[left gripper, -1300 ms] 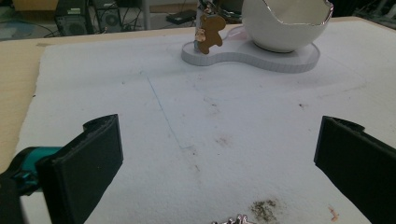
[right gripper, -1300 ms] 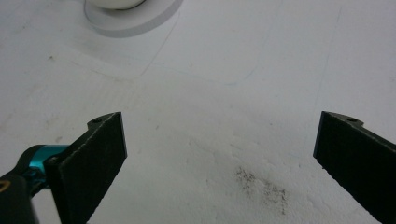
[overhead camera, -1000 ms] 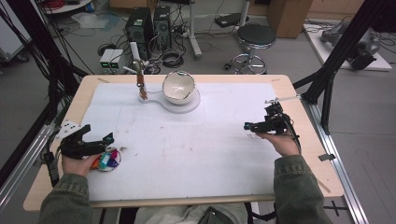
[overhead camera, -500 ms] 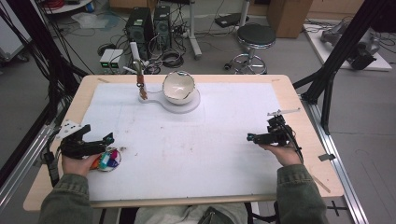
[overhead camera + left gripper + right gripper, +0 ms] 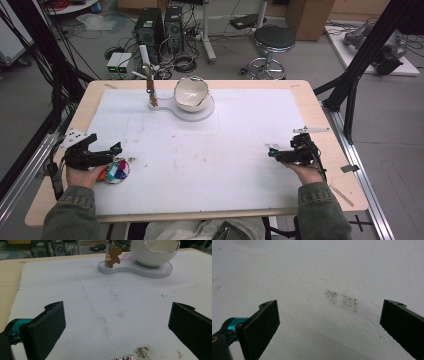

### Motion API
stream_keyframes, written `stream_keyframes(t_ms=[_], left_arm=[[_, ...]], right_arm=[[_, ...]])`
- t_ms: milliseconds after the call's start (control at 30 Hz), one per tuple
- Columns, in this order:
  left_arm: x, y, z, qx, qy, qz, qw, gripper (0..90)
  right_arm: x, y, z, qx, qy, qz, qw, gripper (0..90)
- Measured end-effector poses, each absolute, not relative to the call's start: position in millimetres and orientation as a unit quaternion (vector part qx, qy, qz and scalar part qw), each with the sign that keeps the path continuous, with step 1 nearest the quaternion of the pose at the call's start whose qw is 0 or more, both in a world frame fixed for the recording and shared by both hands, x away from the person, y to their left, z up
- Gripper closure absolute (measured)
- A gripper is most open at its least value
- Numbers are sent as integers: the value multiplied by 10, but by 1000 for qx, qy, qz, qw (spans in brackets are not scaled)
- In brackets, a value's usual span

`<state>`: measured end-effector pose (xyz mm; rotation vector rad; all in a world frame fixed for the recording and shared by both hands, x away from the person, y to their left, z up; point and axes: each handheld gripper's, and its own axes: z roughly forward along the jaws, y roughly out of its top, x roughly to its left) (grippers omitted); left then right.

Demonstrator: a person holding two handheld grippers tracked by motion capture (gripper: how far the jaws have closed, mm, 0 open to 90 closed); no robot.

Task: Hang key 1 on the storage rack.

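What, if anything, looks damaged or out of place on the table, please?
The white bowl on its stand at the far side has a jagged, broken-looking rim. Dark smudges also mark the white mat.

Olive-green sleeves (image 5: 67,217) on both forearms, left claw (image 5: 118,147) black-bodied with teal tips, right claw (image 5: 270,152) black too — trailing cable, flat grey plate on top, square black jaw pads, teal metal joint at the base
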<state>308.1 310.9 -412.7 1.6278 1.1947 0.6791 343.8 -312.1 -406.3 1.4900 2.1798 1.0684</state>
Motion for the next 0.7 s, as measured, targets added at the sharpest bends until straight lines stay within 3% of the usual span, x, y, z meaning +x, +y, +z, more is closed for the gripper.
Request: stream_keyframes(t_ms=[700], left_arm=[[3067,3107,-4119,673,491,274,481,17]], right_arm=[[3303,-3074,-4147,496,751,391,190,18]])
